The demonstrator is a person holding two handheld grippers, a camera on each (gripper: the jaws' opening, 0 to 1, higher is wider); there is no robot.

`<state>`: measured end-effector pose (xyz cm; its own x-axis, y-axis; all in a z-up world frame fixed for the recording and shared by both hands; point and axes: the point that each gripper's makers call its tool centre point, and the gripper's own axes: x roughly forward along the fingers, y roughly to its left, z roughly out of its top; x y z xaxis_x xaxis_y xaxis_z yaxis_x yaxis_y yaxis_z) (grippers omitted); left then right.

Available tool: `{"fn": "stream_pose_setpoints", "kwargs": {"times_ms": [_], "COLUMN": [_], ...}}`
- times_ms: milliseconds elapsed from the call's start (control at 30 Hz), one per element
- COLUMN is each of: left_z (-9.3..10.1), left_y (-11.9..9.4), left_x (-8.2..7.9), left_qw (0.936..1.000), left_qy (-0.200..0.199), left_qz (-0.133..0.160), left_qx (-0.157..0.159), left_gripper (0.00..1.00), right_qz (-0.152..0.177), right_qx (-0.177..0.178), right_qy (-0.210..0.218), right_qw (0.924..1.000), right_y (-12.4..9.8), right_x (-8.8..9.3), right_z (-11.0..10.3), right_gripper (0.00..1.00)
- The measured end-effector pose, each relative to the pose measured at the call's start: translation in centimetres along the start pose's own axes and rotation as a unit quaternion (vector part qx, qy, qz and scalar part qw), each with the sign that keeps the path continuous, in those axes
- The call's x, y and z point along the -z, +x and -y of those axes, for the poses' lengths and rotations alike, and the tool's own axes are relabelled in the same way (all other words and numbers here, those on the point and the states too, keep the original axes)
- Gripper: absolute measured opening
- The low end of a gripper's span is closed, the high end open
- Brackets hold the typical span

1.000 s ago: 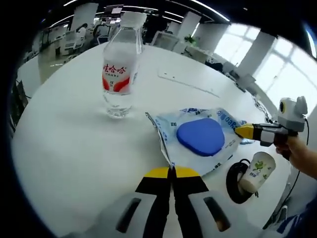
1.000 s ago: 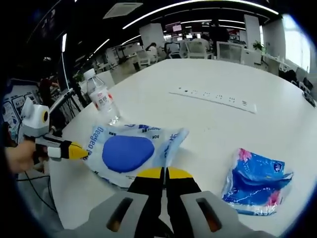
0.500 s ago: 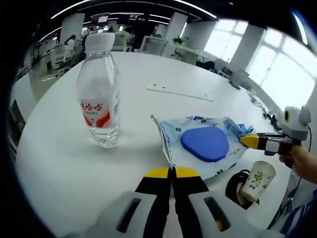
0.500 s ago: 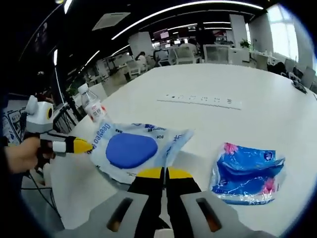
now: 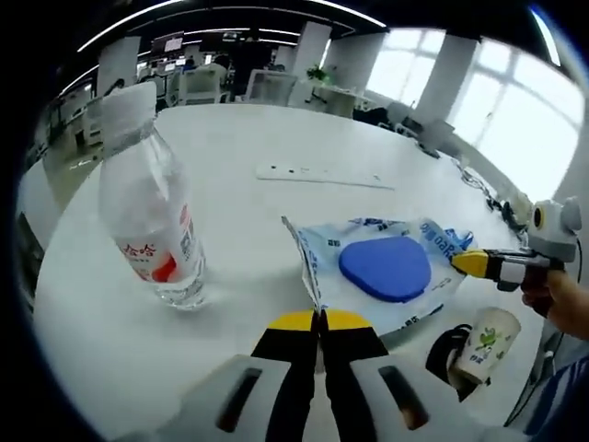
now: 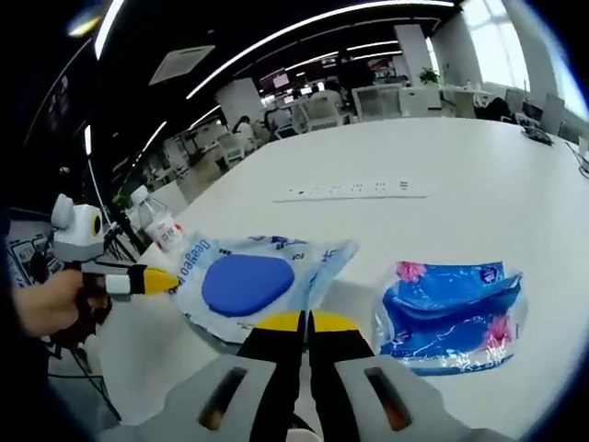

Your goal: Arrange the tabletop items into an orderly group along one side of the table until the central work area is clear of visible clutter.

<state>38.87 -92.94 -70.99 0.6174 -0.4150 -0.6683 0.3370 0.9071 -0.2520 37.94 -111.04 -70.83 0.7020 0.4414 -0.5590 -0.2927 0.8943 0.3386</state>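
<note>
Across the white table [image 5: 230,221], left to right in the left gripper view: water bottle [image 5: 147,198] upright, then the blue-and-white pouch [image 5: 377,272] with a blue pad inside, pinched at opposite edges. Left gripper [image 5: 321,319] has its jaws together on the near edge; right gripper [image 5: 467,262] is clamped on the far corner. Paper cup [image 5: 482,343] sits just beside the table edge, on a dark coiled cable. Right gripper view: blue tissue pack [image 6: 451,304] lies near the pouch, power strip [image 6: 354,190] beyond.

Risks: uneven pull could tear or slip the thin film; swinging the pouch could tip the bottle or knock the cup off.
</note>
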Motion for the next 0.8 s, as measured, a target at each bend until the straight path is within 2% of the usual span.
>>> {"fn": "stream_pose_setpoints", "kwargs": {"times_ms": [400,800], "left_z": [-0.7,-0.7], "left_y": [1.8,3.3], "left_x": [0.2,1.0], "left_qw": [0.9996,0.9994], "left_qy": [0.024,0.020], "left_qz": [-0.014,-0.028], "left_qx": [-0.001,0.006], "left_gripper": [0.01,0.01], "right_qz": [-0.010,-0.024], "right_qx": [-0.001,0.003], "right_qy": [-0.001,0.008], "right_qw": [0.9999,0.9997], "right_y": [1.2,1.8], "right_x": [0.7,1.6], "right_z": [0.5,1.6], "right_gripper": [0.00,0.00]}}
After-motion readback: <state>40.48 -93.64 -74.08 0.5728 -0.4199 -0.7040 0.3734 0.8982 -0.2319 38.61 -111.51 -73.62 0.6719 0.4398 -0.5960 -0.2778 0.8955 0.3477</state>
